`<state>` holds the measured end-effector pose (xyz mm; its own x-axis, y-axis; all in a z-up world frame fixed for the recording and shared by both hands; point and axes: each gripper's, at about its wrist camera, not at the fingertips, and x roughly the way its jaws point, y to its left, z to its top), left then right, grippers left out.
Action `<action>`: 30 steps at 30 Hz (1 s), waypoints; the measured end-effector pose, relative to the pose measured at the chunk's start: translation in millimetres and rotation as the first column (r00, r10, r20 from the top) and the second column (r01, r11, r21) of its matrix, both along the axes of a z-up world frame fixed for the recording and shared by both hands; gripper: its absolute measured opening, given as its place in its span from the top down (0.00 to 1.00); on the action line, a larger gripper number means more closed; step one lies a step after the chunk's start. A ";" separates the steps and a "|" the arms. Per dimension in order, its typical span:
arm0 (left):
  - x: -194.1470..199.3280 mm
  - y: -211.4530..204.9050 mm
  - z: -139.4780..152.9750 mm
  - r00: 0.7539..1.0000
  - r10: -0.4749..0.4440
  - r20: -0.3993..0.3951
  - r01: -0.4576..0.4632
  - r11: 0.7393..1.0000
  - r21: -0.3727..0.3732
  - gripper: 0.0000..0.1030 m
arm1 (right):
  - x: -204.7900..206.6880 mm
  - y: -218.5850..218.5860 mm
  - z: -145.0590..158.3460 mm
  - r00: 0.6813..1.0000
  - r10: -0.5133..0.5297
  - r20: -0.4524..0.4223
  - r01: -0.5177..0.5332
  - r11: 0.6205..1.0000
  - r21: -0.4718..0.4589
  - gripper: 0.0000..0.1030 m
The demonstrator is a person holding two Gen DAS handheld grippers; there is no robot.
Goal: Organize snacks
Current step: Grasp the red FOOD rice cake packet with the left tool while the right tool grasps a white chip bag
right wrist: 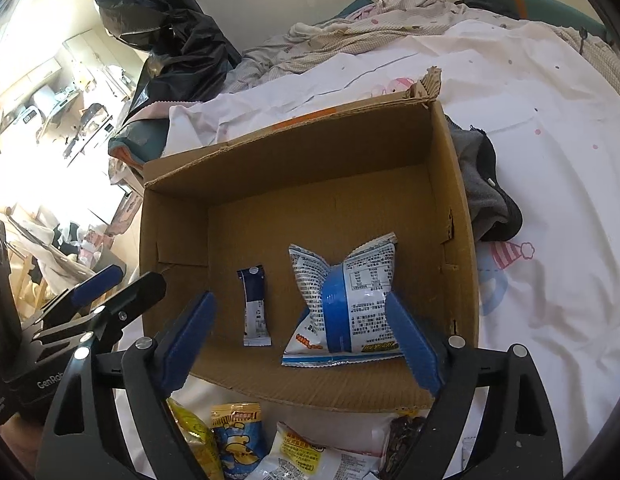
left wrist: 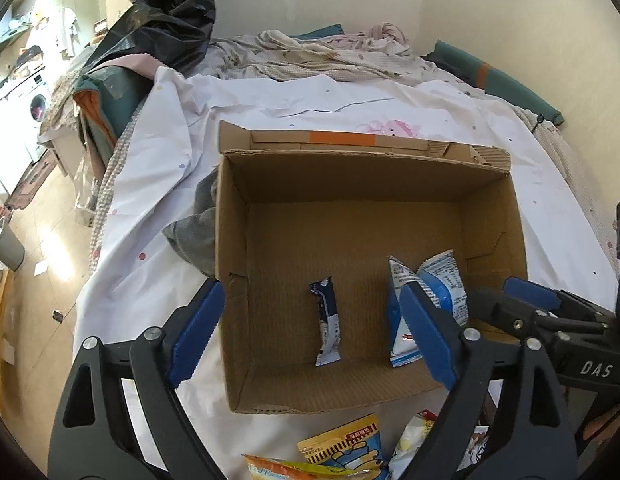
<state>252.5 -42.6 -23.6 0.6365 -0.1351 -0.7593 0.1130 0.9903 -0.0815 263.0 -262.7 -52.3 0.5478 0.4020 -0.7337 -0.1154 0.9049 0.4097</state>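
An open cardboard box (left wrist: 349, 180) (right wrist: 294, 160) lies on a white bedsheet. Inside lie a small dark blue stick pack (left wrist: 326, 322) (right wrist: 254, 307) and a blue-and-white snack bag (left wrist: 445, 280) (right wrist: 351, 300). My left gripper (left wrist: 310, 336) is open and empty, above the box's near edge. My right gripper (right wrist: 298, 340) is open and empty, its jaws standing either side of the snack bag and above it. Several snack packs lie on the sheet in front of the box: a yellow-and-blue one (left wrist: 345, 444) (right wrist: 238, 436) and a white-and-yellow one (right wrist: 310, 452).
A grey cloth (left wrist: 198, 232) (right wrist: 485, 188) lies against the box's side. Crumpled bedding (left wrist: 317, 56) and a black plastic bag (left wrist: 166, 12) sit at the far end of the bed. The floor (left wrist: 42, 260) drops off to the left.
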 end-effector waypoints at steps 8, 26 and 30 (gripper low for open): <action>-14.6 11.0 10.0 0.999 0.023 0.036 -0.022 0.999 -0.032 0.15 | -9.3 -2.3 19.6 0.998 -0.014 0.054 0.014 1.000 0.004 0.13; -80.9 52.3 38.1 0.990 0.114 0.079 -0.111 0.993 -0.046 0.01 | -86.3 -6.1 41.7 0.996 0.000 0.092 0.001 1.000 -0.010 0.13; -97.1 61.1 33.7 0.990 0.138 0.040 -0.135 0.989 -0.061 0.01 | -101.3 -6.3 38.7 0.997 -0.007 0.073 0.007 1.000 0.003 0.13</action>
